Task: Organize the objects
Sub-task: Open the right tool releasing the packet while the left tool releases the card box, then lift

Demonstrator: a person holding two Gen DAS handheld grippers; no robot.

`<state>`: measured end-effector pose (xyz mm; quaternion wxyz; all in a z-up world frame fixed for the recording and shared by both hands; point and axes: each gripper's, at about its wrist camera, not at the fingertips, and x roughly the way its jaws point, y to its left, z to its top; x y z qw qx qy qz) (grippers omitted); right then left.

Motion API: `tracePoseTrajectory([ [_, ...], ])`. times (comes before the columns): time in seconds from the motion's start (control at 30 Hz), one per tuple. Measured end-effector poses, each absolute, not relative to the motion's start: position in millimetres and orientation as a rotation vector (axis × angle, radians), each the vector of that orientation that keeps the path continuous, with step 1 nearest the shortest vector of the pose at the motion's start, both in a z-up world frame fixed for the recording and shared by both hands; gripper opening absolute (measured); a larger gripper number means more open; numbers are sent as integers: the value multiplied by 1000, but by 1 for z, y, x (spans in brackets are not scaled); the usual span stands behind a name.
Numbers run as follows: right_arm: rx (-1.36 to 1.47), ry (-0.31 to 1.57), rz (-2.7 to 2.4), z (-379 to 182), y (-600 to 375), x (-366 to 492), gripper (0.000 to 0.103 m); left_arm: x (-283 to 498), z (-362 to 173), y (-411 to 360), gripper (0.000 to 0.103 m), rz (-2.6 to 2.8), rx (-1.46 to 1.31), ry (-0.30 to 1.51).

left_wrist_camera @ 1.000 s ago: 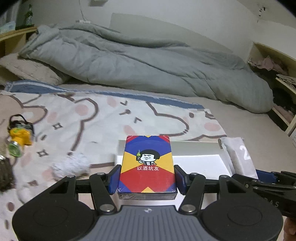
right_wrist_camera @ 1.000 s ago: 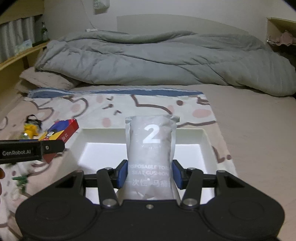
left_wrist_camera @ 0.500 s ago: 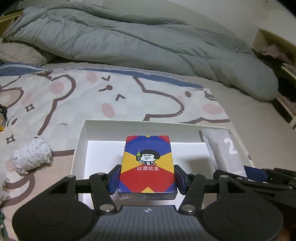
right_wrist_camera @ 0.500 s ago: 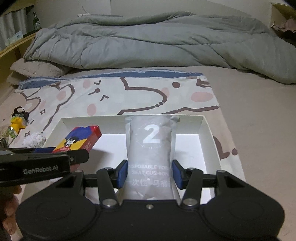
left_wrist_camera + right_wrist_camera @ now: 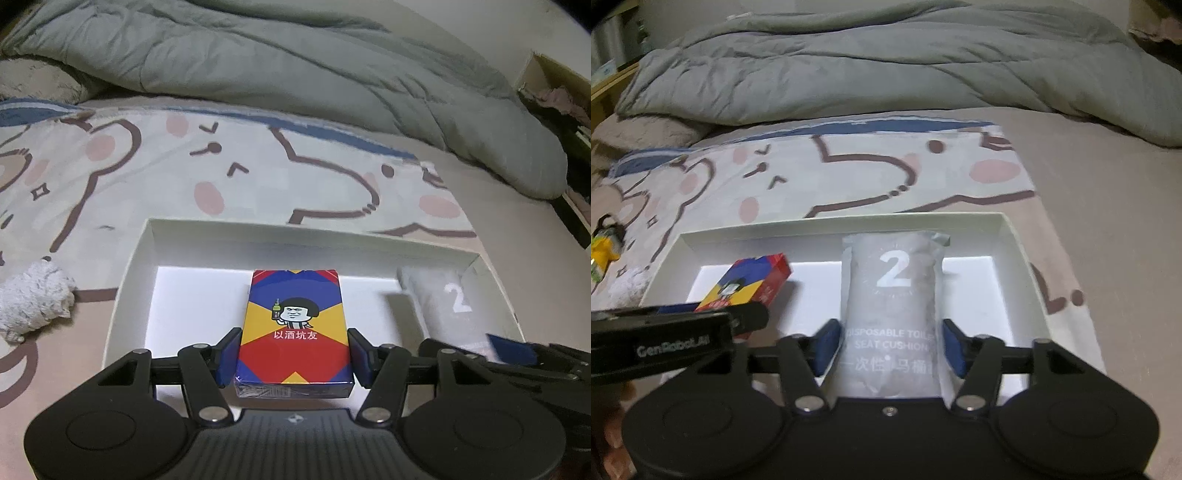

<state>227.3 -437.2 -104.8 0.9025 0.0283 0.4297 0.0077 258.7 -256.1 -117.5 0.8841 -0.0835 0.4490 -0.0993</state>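
A colourful cartoon-printed card box (image 5: 293, 328) is being gripped by the left gripper (image 5: 293, 356) inside the shallow white cardboard tray (image 5: 133, 258); the right gripper's (image 5: 890, 345) jaws are being opened around the grey foil seat-cushion packet (image 5: 892, 295).

Both claws tilt downward over the white box (image 5: 136, 266). The left claw (image 5: 293, 356) clamps the card pack (image 5: 293, 325). The right claw (image 5: 890, 345) is opening, the gray pouch (image 5: 892, 314) between its pads.

Both tools lowered into white tray (image 5: 133, 258). Card box (image 5: 293, 328) now sits over tray floor, mid frame. Right tool (image 5: 886, 343) jaws opening; gaps beside grey pouch (image 5: 892, 314), previously pinched.
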Motion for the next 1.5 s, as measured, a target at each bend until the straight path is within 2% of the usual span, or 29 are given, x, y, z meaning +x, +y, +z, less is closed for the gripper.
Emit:
tracePoseTrajectory([
  [0.33,96,874,-4,-96,-450,219,71,253,-111,-257,62,-220,-161,932],
  [0.9,90,822,-21,-55,-440,179,71,215,-57,-234,63,-241,-88,893],
  [1.07,82,808,-32,-44,-435,162,71,200,-49,-222,69,-243,-63,889],
  [1.33,73,799,-60,-35,-432,138,73,176,-39,-210,87,-255,-32,876],
  [1.5,74,787,-79,-34,-428,121,76,164,-37,-205,95,-266,-19,872],
])
